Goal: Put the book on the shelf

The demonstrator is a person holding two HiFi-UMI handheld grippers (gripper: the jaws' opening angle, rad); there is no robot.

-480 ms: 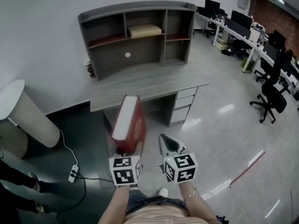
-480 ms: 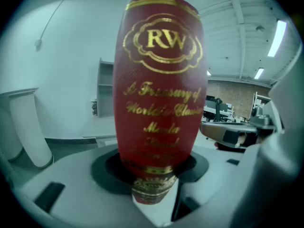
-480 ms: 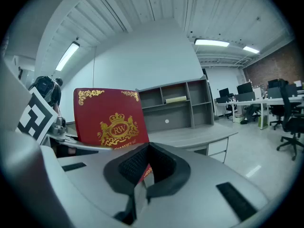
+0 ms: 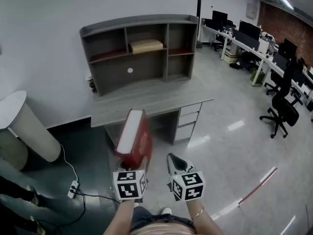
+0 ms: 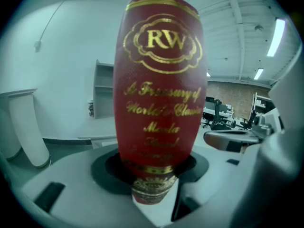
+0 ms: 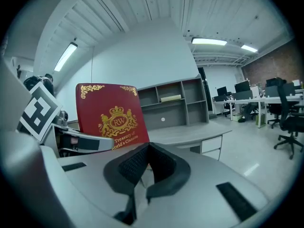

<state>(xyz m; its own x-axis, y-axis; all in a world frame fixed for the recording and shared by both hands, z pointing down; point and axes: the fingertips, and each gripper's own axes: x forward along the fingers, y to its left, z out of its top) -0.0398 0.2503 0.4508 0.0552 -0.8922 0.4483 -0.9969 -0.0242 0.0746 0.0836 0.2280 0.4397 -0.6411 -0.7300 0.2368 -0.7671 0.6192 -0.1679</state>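
A red hardback book (image 4: 134, 138) with gold lettering stands upright in my left gripper (image 4: 133, 159), whose jaws are shut on its lower end. In the left gripper view its spine (image 5: 159, 89) fills the middle, and in the right gripper view its front cover (image 6: 111, 118) shows at the left. My right gripper (image 4: 177, 163) hangs beside it to the right, shut with nothing in it; its pads (image 6: 135, 163) meet. The grey shelf unit (image 4: 142, 48) stands on the desk (image 4: 146, 99) ahead, against the wall.
A flat tan box (image 4: 145, 45) lies in the shelf's upper middle compartment. Drawers (image 4: 190, 119) sit under the desk's right end. A white round stand (image 4: 22, 121) and a power strip (image 4: 72, 189) are at the left. Office chairs (image 4: 279, 111) and monitor desks (image 4: 244, 33) fill the right.
Both grippers and the book sit slightly lower in the head view, and the desk and shelf have shifted a little down and left. The grip on the book is unchanged.
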